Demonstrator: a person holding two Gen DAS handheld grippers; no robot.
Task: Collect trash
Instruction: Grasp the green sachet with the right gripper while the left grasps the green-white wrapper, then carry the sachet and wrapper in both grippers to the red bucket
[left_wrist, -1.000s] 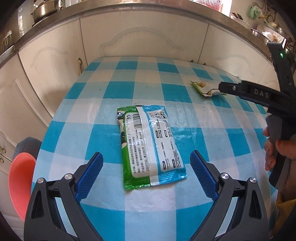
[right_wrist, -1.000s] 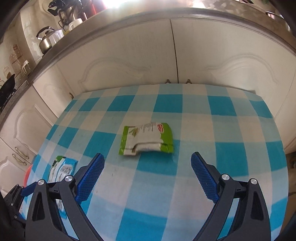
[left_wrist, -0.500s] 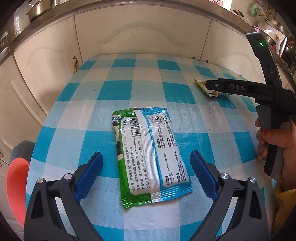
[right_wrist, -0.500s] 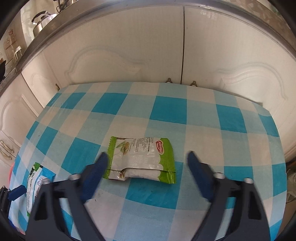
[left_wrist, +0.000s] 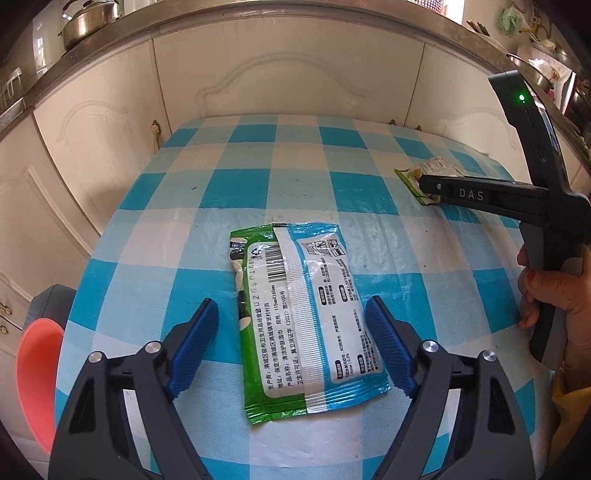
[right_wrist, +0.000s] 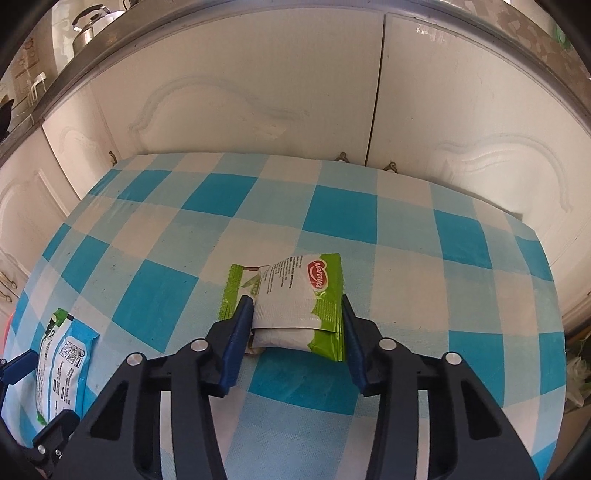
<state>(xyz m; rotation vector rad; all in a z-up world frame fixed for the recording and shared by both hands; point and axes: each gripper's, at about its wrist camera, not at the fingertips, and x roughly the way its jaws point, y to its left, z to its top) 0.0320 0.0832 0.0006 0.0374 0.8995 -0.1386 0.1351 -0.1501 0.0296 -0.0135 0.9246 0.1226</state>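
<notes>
Your right hand-held gripper (right_wrist: 297, 328), wide a second ago, is closing around the small green-and-white snack wrapper (right_wrist: 295, 302) on the blue-checked counter (right_wrist: 369, 229), while your left hand-held gripper (left_wrist: 291, 347) narrows astride the flat blue-and-green wipes packet (left_wrist: 303, 314), neither piece lifted yet.

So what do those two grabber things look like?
Both are black plastic. The left gripper and right gripper have ribbed blue pads and shiny silver screws. From the side, the right one shows white letters "DAS" and a tiny green light.
</notes>
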